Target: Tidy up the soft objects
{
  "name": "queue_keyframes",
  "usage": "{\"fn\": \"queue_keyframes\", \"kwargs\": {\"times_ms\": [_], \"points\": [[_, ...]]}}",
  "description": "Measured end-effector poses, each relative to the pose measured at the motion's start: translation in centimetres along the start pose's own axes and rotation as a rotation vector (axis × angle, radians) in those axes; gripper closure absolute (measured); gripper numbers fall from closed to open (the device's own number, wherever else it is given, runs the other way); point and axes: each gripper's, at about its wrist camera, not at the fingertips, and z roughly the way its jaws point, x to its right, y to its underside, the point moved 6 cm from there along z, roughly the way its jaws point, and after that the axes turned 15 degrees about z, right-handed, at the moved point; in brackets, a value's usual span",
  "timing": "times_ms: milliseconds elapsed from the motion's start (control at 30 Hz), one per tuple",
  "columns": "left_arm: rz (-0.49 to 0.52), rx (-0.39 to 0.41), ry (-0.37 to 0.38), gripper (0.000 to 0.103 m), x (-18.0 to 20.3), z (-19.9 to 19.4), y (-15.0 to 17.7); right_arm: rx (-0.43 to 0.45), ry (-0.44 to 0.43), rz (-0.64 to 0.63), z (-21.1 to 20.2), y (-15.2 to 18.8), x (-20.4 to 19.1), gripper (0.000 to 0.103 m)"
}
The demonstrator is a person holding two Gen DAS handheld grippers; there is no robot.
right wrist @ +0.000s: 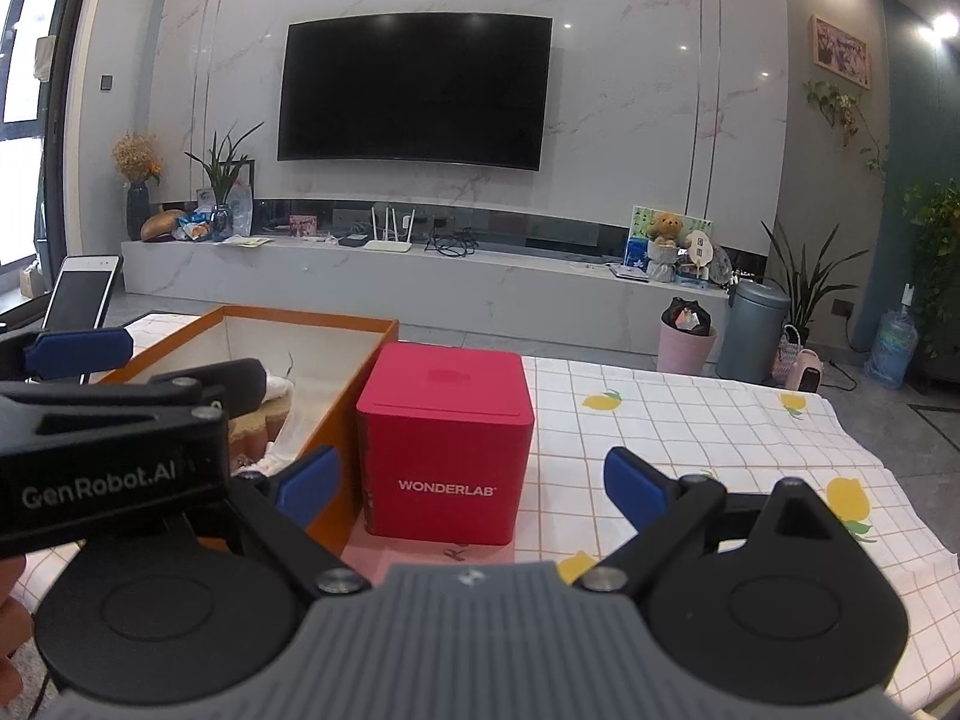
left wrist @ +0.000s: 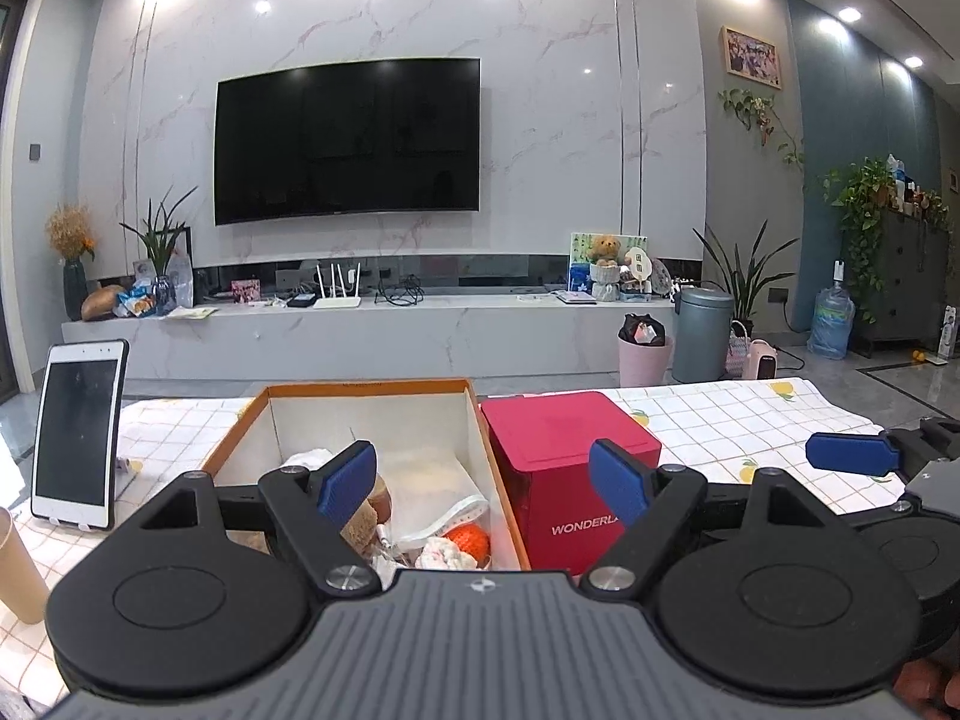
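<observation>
On the checked cloth, both grippers hang with jaws spread, empty
Soft toys [left wrist: 420,531] lie in the orange box [left wrist: 264,414], left gripper [left wrist: 483,483] above; right gripper [right wrist: 474,483] faces the red cube [right wrist: 444,438] touching it

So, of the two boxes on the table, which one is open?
The orange-edged cardboard box, left of the red one, is open and holds soft things. The red WONDERLAB box beside it has its lid on.

Both wrist views look low across the table [right wrist: 690,414], sharing the red box [left wrist: 570,468].
</observation>
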Motion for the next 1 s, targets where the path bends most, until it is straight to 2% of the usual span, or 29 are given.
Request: {"fn": "queue_keyframes", "kwargs": {"times_ms": [167, 467, 1000], "points": [[0.003, 0.002, -0.009, 0.008, -0.2, 0.0, 0.1, -0.021, -0.014, 0.015, 0.3, 0.2, 0.1, 0.010], [-0.004, -0.006, -0.002, 0.008, -0.2, 0.1, 0.4, -0.057, 0.020, 0.054, 0.9, 0.3, 1.0, 0.010], [-0.015, -0.016, 0.009, 0.008, -0.6, 0.3, 0.4, -0.055, 0.029, 0.044, 0.7, 0.4, 0.9, 0.010]]}}
